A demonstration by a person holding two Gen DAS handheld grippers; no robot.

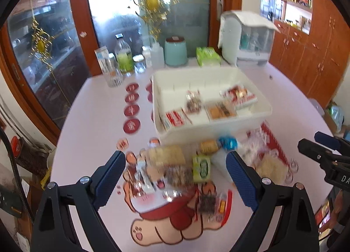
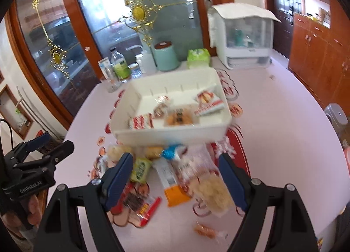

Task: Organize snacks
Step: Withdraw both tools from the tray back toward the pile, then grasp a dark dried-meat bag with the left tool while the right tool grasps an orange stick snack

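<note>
Left wrist view: I hold my left gripper (image 1: 176, 170) level above the loose snack pile (image 1: 175, 173), jaws wide apart, ribbed blue pads (image 1: 111, 177). My right gripper (image 2: 176, 175) hovers likewise, jaws apart, empty. White rectangular plastic bin (image 1: 218, 130) just beyond holds several glossy crinkled packets. Green square packet (image 2: 141, 170) lies on the pink tabletop (image 2: 284, 142).

glass doors (image 1: 140, 11) backlit (gold ornaments) | wooden cabinets (image 1: 306, 55) right | possibly kitchen behind
</note>
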